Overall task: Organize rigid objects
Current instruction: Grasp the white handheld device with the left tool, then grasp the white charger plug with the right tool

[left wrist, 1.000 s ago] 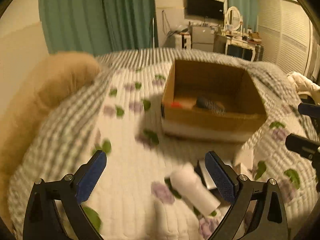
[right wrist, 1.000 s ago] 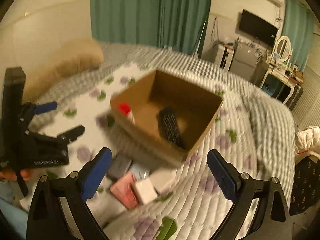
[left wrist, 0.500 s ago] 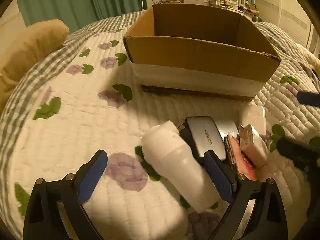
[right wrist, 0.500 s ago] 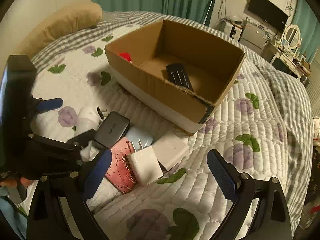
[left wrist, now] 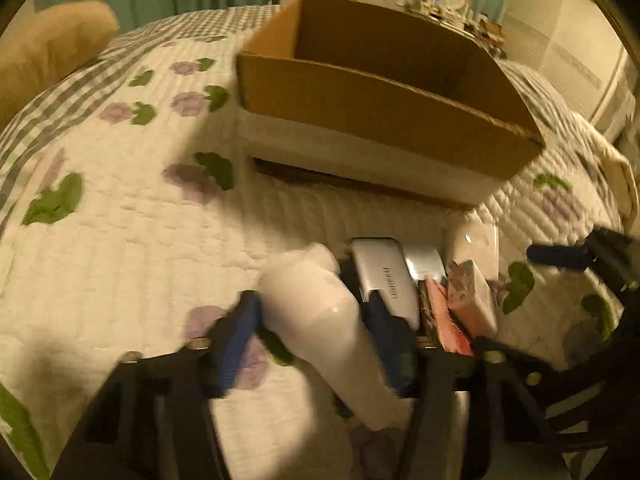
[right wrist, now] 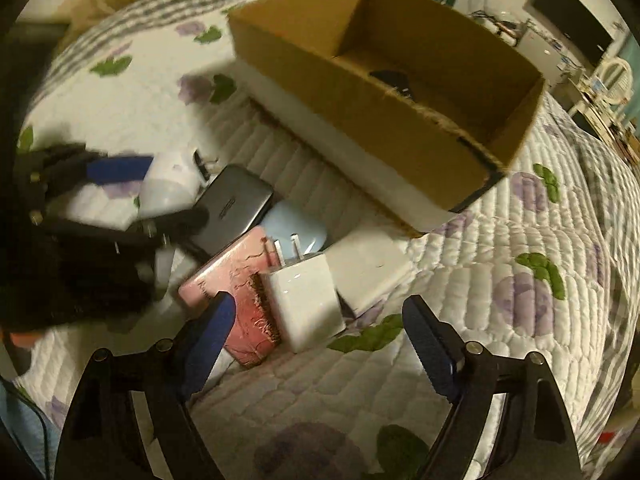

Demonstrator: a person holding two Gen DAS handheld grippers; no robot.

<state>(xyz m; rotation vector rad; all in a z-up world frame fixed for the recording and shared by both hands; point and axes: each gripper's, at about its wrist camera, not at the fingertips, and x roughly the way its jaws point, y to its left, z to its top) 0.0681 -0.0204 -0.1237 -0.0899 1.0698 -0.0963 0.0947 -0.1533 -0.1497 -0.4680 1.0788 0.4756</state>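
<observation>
A white bottle (left wrist: 328,332) lies on the quilt, and my left gripper (left wrist: 312,314) is closing on it, both blue pads against its sides. Beside the bottle lie a grey power bank (left wrist: 386,276), a pink case (right wrist: 236,300), a pale blue item (right wrist: 296,228) and a flat white box (right wrist: 368,268). A white plug charger (right wrist: 306,308) stands with its prongs up just ahead of my right gripper (right wrist: 319,303). The right gripper's jaws are closing, wide on either side of the charger without touching it. Behind the pile is the open cardboard box (right wrist: 360,92) with a black remote (right wrist: 394,80) inside.
The bed is covered by a white floral quilt (left wrist: 120,220) with a checked border. A tan pillow (left wrist: 52,48) lies at the far left. Green curtains, a dresser and a wall television stand beyond the bed.
Both grippers have come down toward the pile in front of the box. The left jaws went from wide apart to closed against the white bottle. The right jaws narrowed a little over the charger.
</observation>
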